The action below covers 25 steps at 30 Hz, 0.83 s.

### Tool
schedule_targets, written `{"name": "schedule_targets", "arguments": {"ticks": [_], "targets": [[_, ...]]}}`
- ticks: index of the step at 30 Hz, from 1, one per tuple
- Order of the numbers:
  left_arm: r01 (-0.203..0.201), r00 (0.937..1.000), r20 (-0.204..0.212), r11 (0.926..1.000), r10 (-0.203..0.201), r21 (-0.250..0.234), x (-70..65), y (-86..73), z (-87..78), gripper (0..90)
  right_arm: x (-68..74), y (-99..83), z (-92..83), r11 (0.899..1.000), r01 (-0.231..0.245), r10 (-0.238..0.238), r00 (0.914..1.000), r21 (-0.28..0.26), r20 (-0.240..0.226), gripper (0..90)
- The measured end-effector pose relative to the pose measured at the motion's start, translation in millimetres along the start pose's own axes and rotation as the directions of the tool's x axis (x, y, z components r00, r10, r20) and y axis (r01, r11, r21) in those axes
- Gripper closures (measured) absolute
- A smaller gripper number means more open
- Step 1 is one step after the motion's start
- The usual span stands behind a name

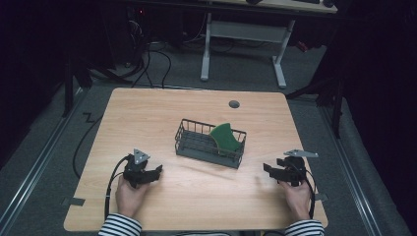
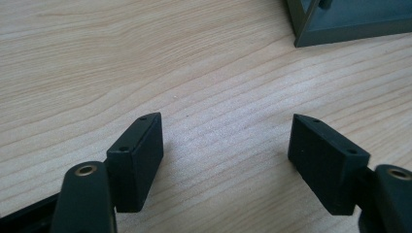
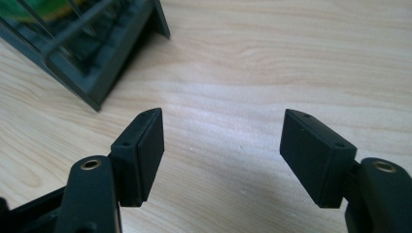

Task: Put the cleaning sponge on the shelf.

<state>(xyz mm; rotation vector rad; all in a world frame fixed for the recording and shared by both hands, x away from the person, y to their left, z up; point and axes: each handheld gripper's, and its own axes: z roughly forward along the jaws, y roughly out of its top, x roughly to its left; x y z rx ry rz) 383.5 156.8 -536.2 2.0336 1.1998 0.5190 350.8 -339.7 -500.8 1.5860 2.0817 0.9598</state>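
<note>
High view. Item one: a dark wire basket [image 1: 210,143] at the centre of my frame, a low oblong rack with thin upright bars, a solid base band and a rim rail. Inside, at its right end, a green curved-edged plate [image 1: 227,135] stands tilted on edge, its top above the rim. Item two: my left gripper [image 1: 156,172], lower left of the frame, jaws apart with nothing between them, pointing right toward the basket and well apart from it. Item three: my right gripper [image 1: 268,170], lower right, jaws likewise apart and empty, pointing left, also well apart from the basket. Surface: a light wood-grain table [image 1: 147,113] with rounded corners and a grey cable port [image 1: 234,104] near its far edge. Room: grey floor, dark curtains at both sides, a white-legged desk [image 1: 243,34] at the top of the frame. Bare tabletop lies on every side of the basket.

Left gripper view. Left gripper [image 2: 226,141] with both black jaws spread wide over bare wood grain, gripping nothing. A corner of the basket [image 2: 340,29] sits in the upper right of the frame, clear of the jaws, with open table between.

Right gripper view. Right gripper [image 3: 222,136] with jaws spread wide, holding nothing, over bare wood. The basket [image 3: 104,73] occupies the upper left, its corner near the left jaw but not touching; the plate [image 3: 34,10] is a green blur behind the bars. Right half of the frame is open table.
</note>
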Motion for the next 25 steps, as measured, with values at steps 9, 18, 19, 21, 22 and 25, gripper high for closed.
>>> {"name": "schedule_targets", "arguments": {"ticks": [9, 18, 19, 21, 22, 25], "targets": [[0.001, 1.0000, 0.000, 1.0000, -0.001, 0.000, -0.1, 0.0, 0.0, 29.3, 4.8, -14.1, 13.9, 0.999, 0.035, -0.035, 0.9979, 0.009, 0.054, 32.6], [0.001, 1.0000, -0.002, 1.0000, -0.001, 0.000, -0.2, -0.1, 0.0, 29.3, 16.3, -26.3, 18.6, 0.994, 0.104, -0.099, 0.9876, -0.031, 0.121, 32.0], [0.000, 1.0000, -0.002, 1.0000, 0.000, 0.000, -0.2, -0.1, 0.0, 29.3, 17.9, -26.6, 18.5, 0.993, 0.113, -0.108, 0.9856, -0.032, 0.130, 32.0], [0.001, 1.0000, -0.001, 1.0000, -0.001, 0.000, -0.3, -0.1, 0.0, 29.3, 18.4, -26.4, 18.8, 0.993, 0.113, -0.108, 0.9861, -0.031, 0.127, 31.9], [0.001, 1.0000, -0.002, 1.0000, -0.001, 0.000, -0.3, -0.1, 0.0, 29.3, 17.4, -26.2, 19.1, 0.994, 0.107, -0.102, 0.9873, -0.032, 0.122, 31.7], [0.001, 1.0000, -0.002, 1.0000, -0.001, 0.000, -0.3, -0.2, -0.1, 29.3, 16.5, -26.0, 19.2, 0.996, 0.089, -0.086, 0.9897, -0.027, 0.114, 31.0]]}}
